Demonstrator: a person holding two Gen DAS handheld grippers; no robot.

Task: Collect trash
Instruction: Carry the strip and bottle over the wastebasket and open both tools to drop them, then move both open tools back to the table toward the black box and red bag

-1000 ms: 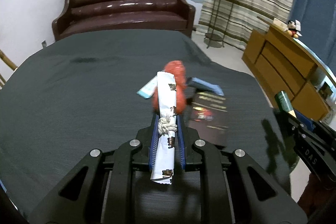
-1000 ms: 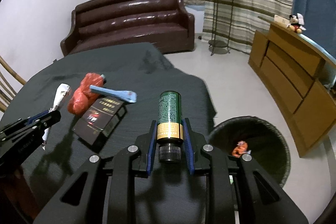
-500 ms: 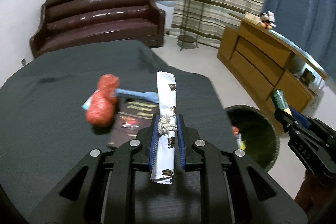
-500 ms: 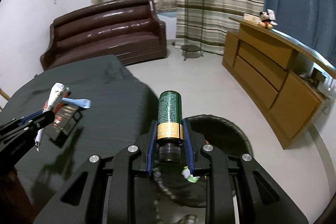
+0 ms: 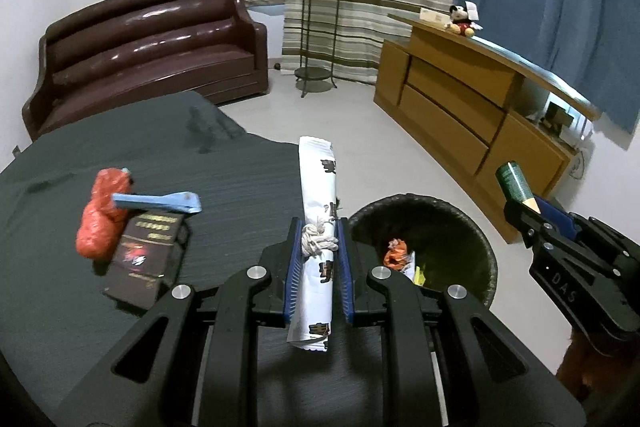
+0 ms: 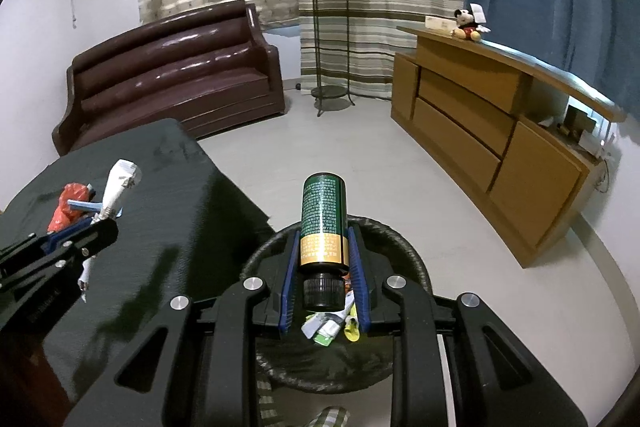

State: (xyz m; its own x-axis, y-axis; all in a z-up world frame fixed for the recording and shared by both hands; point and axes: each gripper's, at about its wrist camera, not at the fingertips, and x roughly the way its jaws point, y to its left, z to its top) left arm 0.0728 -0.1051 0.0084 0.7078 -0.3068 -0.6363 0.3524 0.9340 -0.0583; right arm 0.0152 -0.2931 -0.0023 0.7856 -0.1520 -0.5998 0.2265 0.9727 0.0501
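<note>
Both grippers loaded, positioned at the round black waste bin (image 5: 486, 255).

The left gripper (image 5: 317, 259) is clamped on a rolled white printed wrapper tied with string (image 5: 318, 211), tilted downward over the edge of the dark grey tabletop (image 5: 224, 187), with the bin just beyond. The right gripper (image 6: 325, 259) is clamped on a green cylindrical bottle with a gold band and black cap (image 6: 323, 219), angled downward directly above the bin. Only the left wrist view shows the dark booklet (image 5: 146, 259), the red crumpled bag (image 5: 102, 215) and the blue strip (image 5: 160, 202) together on the tabletop, and an orange scrap (image 5: 396, 253) in the bin. Only the right wrist view shows the white and green scraps (image 6: 326, 327) under the bottle.
</note>
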